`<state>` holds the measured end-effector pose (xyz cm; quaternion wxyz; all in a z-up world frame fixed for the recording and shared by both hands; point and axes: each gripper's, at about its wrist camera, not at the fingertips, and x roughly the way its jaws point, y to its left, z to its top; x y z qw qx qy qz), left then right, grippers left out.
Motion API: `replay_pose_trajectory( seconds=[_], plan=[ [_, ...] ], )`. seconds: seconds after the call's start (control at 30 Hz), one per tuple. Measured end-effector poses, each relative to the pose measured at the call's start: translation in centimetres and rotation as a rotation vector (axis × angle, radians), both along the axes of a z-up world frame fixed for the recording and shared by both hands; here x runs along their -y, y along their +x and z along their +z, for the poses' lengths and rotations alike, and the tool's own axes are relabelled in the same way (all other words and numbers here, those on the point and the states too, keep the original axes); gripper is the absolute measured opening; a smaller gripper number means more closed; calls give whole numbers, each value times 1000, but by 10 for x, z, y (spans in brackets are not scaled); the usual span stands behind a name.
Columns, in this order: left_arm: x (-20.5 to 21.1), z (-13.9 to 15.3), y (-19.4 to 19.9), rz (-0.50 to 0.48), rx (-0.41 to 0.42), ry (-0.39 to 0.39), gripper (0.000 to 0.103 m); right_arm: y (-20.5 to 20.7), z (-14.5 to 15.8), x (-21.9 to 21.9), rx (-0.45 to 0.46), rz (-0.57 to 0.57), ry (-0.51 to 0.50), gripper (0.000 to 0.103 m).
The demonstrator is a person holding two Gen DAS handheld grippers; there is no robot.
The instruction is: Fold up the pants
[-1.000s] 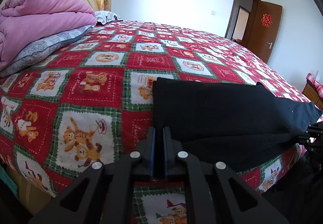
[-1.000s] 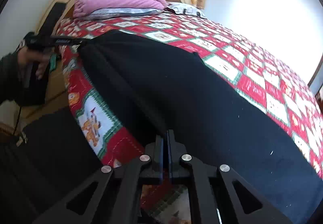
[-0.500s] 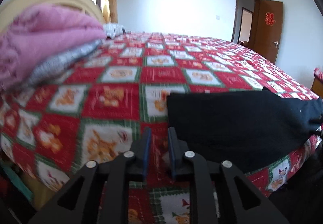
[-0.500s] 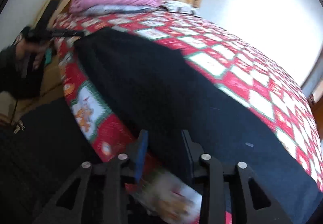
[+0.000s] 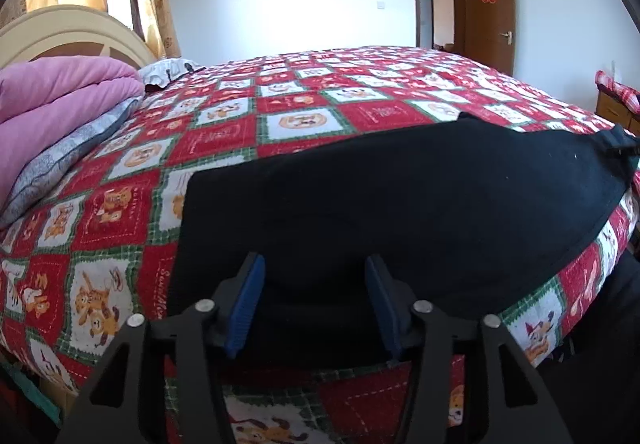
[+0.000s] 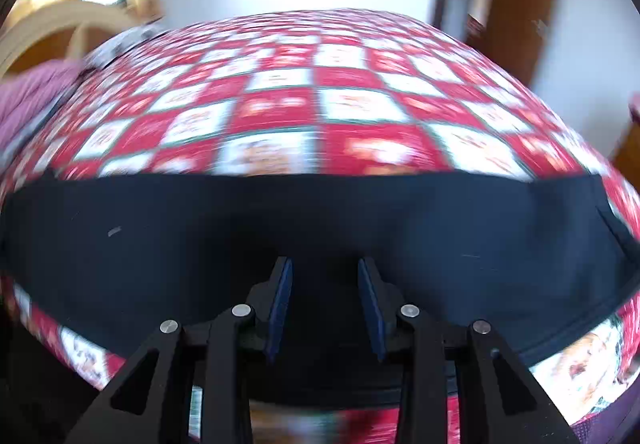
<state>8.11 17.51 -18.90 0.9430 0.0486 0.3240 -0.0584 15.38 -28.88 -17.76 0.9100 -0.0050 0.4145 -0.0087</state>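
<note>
The black pants [image 5: 400, 204] lie flat along the near edge of the bed, folded lengthwise into a long band. My left gripper [image 5: 314, 304] is open over their left end, blue pads apart, holding nothing. In the blurred right wrist view the pants [image 6: 320, 228] stretch across the whole width. My right gripper [image 6: 324, 308] is open above their near edge and holds nothing.
The bed [image 5: 304, 116] has a red, white and green checked cover with bear prints. A pink quilt [image 5: 52, 100] on a grey pillow lies at the headboard on the left. A brown door [image 5: 486, 8] stands open at the back right. A bedside cabinet [image 5: 612, 104] is at the far right.
Both grippers have opened and let go of the pants. Both have swung round to face the pants squarely; the right view is still blurred from moving.
</note>
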Motion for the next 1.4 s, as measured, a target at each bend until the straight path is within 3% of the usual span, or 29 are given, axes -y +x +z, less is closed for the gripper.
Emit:
replay_pose_trajectory(
  seconds=[0.1,0.17,0.23,0.27,0.37,0.5,0.6,0.83,1.1,1.2,1.27,1.4],
  plan=[
    [4,15,-5,5,48,-14,57,0,13,22,16,-42,72,36],
    [12,22,-6,-11,81,-17,81,-3,18,29,45,-91,19,36],
    [17,20,-4,-21,72,-8,87,-4,18,38,67,-136,-45,48],
    [21,14,1,-29,46,-12,87,-2,12,42,63,-166,-110,56],
    [23,-3,10,-7,-24,-19,88,-4,5,40,57,-142,-192,57],
    [24,-2,9,-4,-19,-40,92,-11,16,36,68,-131,-216,58],
    [25,-3,8,0,-18,-37,92,-5,5,36,48,-133,-291,68],
    [25,-3,8,10,-22,-39,93,-13,22,40,85,-143,-304,68],
    [31,-11,2,5,13,-22,103,-20,43,67,128,-207,-271,68],
    [32,-10,0,5,24,-19,103,-21,53,100,130,-270,-160,68],
    [31,-6,-3,23,44,-3,103,-29,60,139,150,-366,-31,68],
    [23,-3,-6,72,83,18,103,-55,61,221,192,-504,345,68]
  ],
)
